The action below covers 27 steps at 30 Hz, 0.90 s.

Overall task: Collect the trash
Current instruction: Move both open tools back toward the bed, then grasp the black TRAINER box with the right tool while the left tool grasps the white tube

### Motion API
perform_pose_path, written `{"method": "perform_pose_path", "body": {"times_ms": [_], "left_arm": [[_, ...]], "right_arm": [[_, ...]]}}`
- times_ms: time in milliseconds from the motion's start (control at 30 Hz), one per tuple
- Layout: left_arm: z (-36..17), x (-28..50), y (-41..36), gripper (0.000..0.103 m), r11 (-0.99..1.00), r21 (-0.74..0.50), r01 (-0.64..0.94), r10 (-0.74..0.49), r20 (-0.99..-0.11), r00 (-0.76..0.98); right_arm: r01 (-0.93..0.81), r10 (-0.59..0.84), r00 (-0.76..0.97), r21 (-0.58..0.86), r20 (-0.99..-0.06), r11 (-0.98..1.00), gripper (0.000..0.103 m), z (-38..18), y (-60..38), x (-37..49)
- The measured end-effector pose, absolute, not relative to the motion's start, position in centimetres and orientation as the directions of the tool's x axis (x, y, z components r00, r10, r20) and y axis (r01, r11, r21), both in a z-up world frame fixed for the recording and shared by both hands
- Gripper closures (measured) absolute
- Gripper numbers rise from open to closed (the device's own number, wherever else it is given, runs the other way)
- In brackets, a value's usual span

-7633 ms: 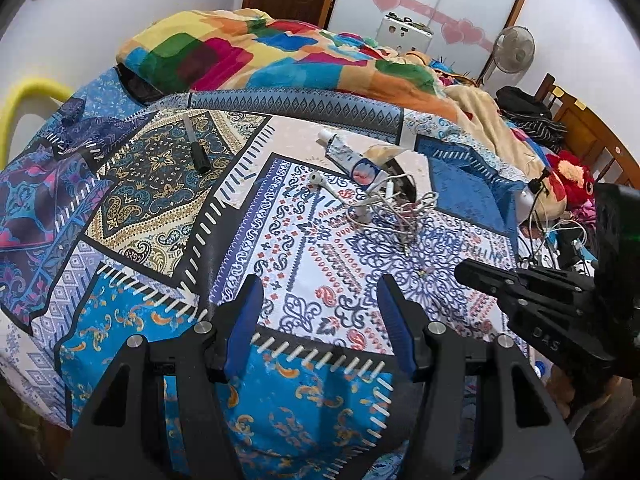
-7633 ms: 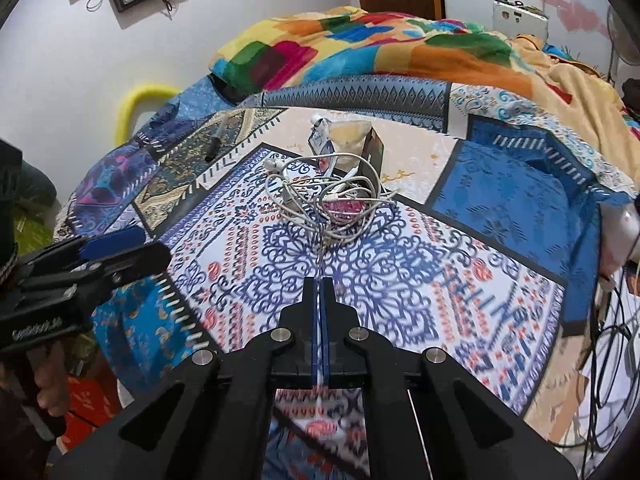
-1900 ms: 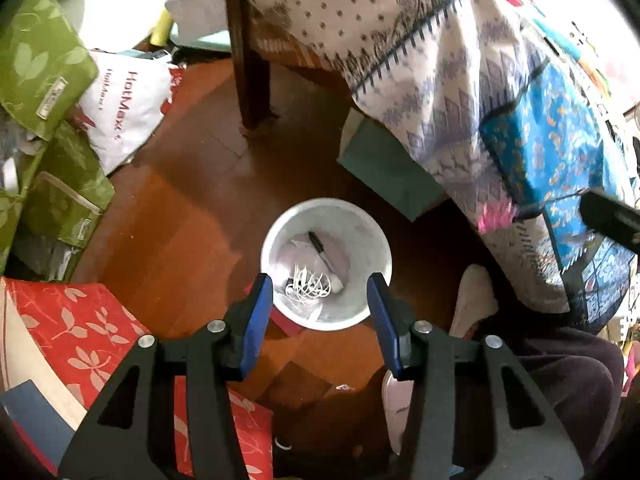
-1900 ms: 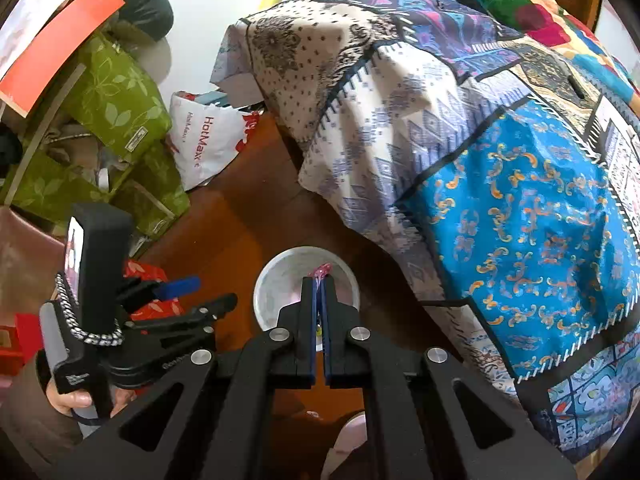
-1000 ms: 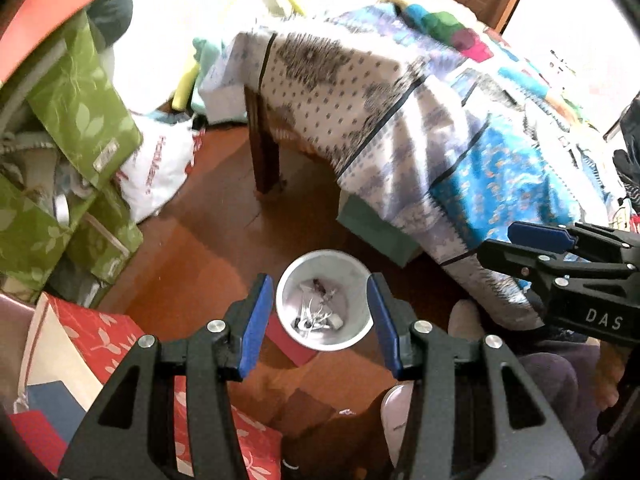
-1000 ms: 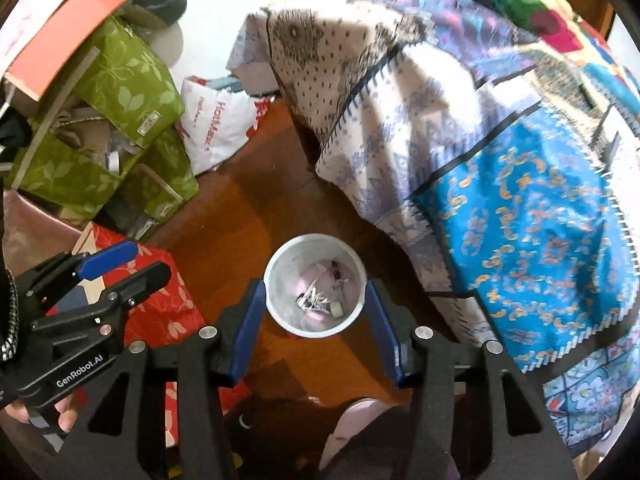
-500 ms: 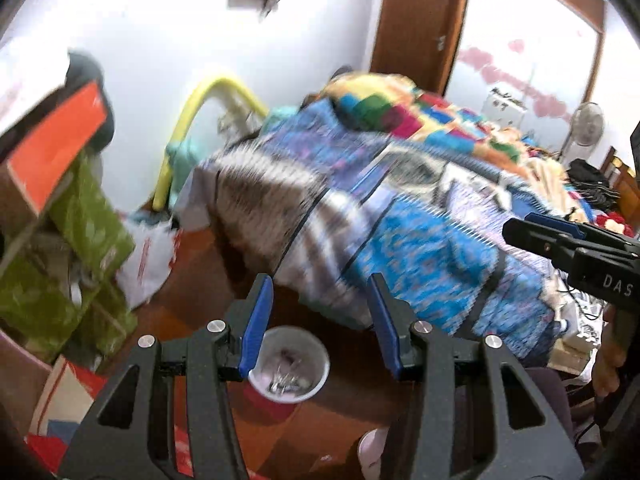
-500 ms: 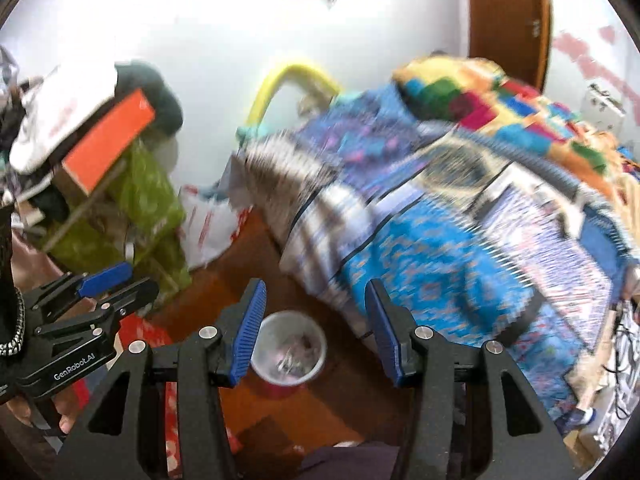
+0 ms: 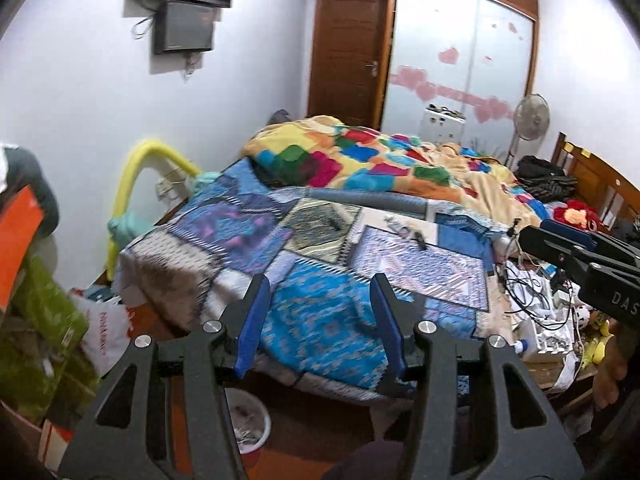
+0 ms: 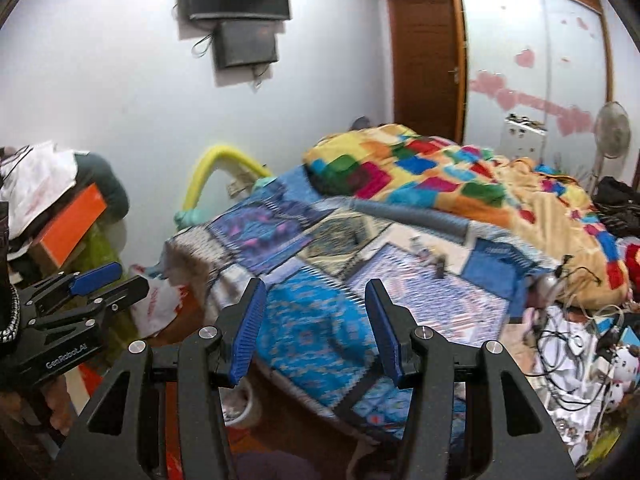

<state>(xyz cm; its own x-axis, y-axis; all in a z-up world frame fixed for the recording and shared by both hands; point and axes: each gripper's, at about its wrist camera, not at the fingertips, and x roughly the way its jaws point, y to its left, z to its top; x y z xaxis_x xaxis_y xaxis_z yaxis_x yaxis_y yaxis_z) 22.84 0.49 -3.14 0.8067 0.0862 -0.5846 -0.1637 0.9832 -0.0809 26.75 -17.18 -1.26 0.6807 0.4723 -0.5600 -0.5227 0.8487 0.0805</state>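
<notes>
My left gripper (image 9: 320,322) is open and empty, held level and facing the bed. My right gripper (image 10: 314,326) is open and empty too, beside it. The white trash bin (image 9: 250,424) stands on the floor below the left gripper, with cable scraps inside; in the right wrist view the bin (image 10: 242,404) shows partly behind the left finger. A few small items (image 9: 404,230) lie on the patterned bedspread (image 9: 320,320) far ahead; they also show, blurred, in the right wrist view (image 10: 430,256).
A colourful quilt (image 9: 360,160) is piled at the far end of the bed. Green bags (image 9: 36,344) and an orange box (image 10: 72,226) stand at the left. Tangled cables and clutter (image 10: 576,344) lie at the right. A fan (image 9: 530,120) stands by the wardrobe.
Both grippers have tilted up from the bin on the floor and now face the bed. The right gripper opened over the bin about a second ago; both stay open.
</notes>
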Motion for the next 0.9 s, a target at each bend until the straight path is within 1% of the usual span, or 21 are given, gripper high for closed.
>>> {"method": "perform_pose_path", "body": {"times_ms": [167, 333, 567, 900], "left_arm": [[-3.1, 26.7, -2.6, 0.051, 0.994, -0.07, -0.088, 0.029, -0.597, 0.802], [-4.0, 31.0, -5.1, 0.05, 0.998, -0.049, -0.032, -0.004, -0.605, 0.796], [-7.3, 38.1, -6.9, 0.05, 0.995, -0.096, 0.014, -0.073, -0.649, 0.758], [-13.7, 47.1, -7.1, 0.05, 0.992, -0.121, 0.032, -0.109, -0.709, 0.696]], "right_arm": [[-0.466, 0.423, 0.726, 0.065, -0.542, 0.883, 0.055, -0.9, -20.6, 28.3], [-0.408, 0.372, 0.75, 0.061, -0.546, 0.911, 0.055, -1.8, -23.7, 30.8], [-0.333, 0.296, 0.723, 0.061, -0.625, 0.941, 0.055, -5.7, -26.5, 36.5], [-0.295, 0.306, 0.619, 0.146, -0.724, 0.944, 0.055, -11.6, -27.4, 44.9]]}}
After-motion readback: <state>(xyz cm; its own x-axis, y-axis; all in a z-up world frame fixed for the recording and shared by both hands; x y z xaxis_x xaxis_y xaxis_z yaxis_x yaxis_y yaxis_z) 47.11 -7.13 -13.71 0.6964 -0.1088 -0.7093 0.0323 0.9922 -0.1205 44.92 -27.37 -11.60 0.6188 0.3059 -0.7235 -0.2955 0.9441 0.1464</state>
